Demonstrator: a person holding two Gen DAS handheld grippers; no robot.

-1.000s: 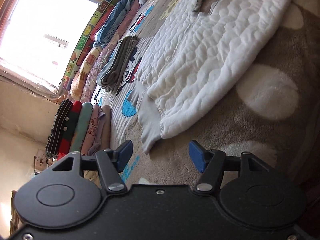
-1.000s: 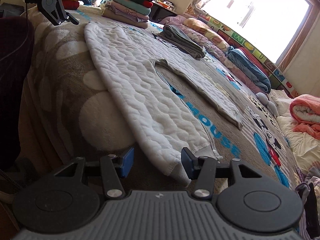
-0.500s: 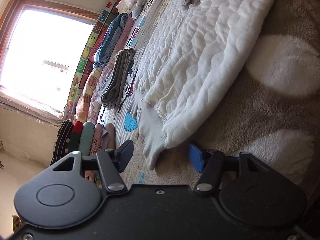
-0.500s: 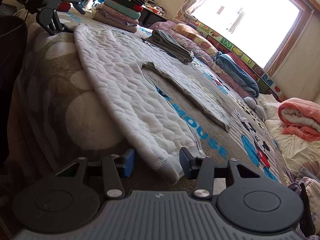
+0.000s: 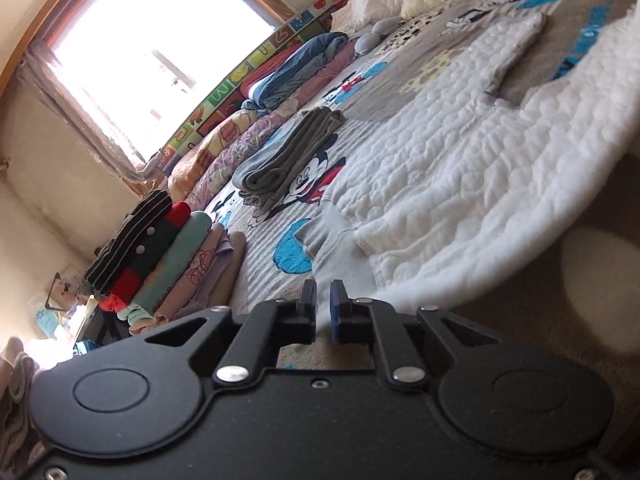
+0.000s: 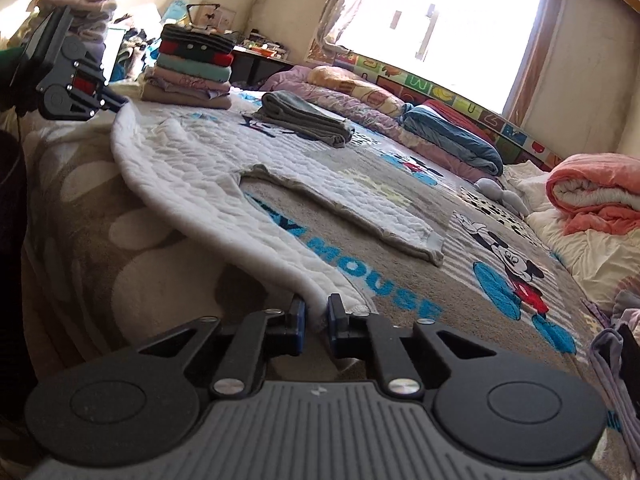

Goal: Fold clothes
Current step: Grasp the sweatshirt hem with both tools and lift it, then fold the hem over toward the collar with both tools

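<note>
White quilted trousers (image 5: 460, 184) lie spread on the bed. In the left wrist view my left gripper (image 5: 323, 312) is shut on their grey waist edge. In the right wrist view the trousers (image 6: 192, 168) run from the far left to the near edge. There my right gripper (image 6: 316, 316) is shut on the hem of the near leg. The other leg ends flat on the blanket further right. The left gripper (image 6: 120, 101) shows at the far left, its tips at the garment's waist end.
A stack of folded clothes (image 6: 192, 68) stands at the bed's far corner, with a folded grey garment (image 6: 304, 118) beside it. A blue blanket (image 6: 452, 136) lies by the window and a pink quilt (image 6: 592, 192) at the right. The Mickey Mouse blanket (image 6: 400, 280) covers the bed.
Both grippers were open around the trouser ends and have now shut on them. Both views have tipped up, showing more of the room.
</note>
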